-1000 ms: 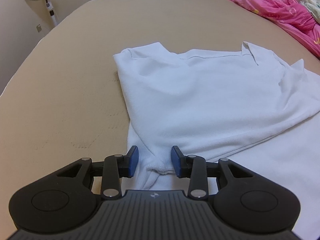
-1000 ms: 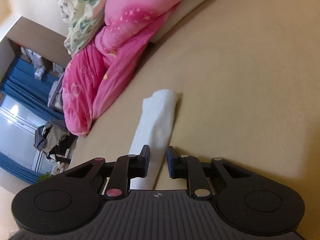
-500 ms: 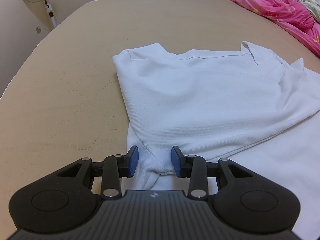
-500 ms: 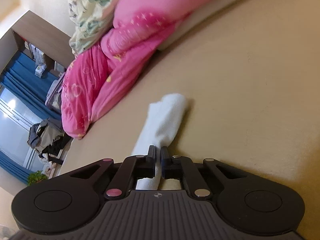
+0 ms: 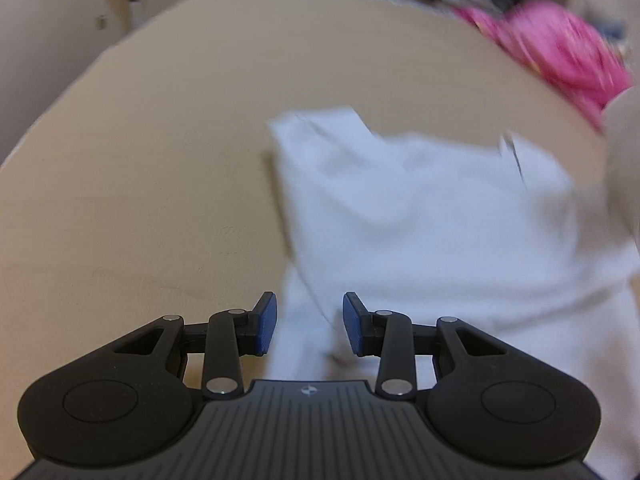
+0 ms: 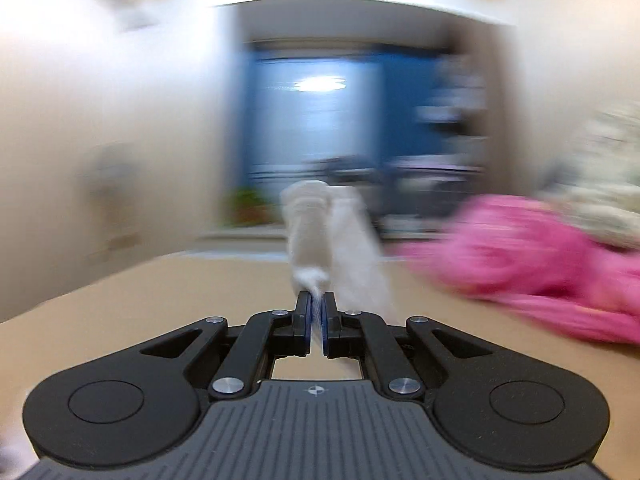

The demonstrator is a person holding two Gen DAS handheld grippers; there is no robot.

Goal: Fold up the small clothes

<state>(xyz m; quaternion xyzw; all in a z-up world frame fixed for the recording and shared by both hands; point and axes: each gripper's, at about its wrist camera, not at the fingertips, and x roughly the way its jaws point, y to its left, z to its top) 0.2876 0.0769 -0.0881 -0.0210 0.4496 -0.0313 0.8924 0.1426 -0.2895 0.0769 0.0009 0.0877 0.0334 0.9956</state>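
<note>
A white collared shirt [image 5: 420,208] lies partly folded on the beige mattress [image 5: 140,200]; the view is blurred by motion. My left gripper [image 5: 310,320] is open, its blue pads on either side of a bunched shirt edge close to the camera. My right gripper [image 6: 316,312] is shut on a white sleeve of the shirt [image 6: 320,232] and holds it lifted, with the cloth standing up in front of the fingers. A blurred piece of lifted white cloth shows at the right edge of the left wrist view [image 5: 624,160].
A pink quilt [image 5: 560,52] lies at the far right of the bed, also seen in the right wrist view [image 6: 540,264], with a pale patterned blanket [image 6: 600,184] behind it. Blue curtains [image 6: 320,120] and a cluttered ledge are beyond the bed.
My right gripper closed on the sleeve and swung it up off the mattress, turning to face the window. My left gripper shifted a little; the shirt's right side has been pulled up.
</note>
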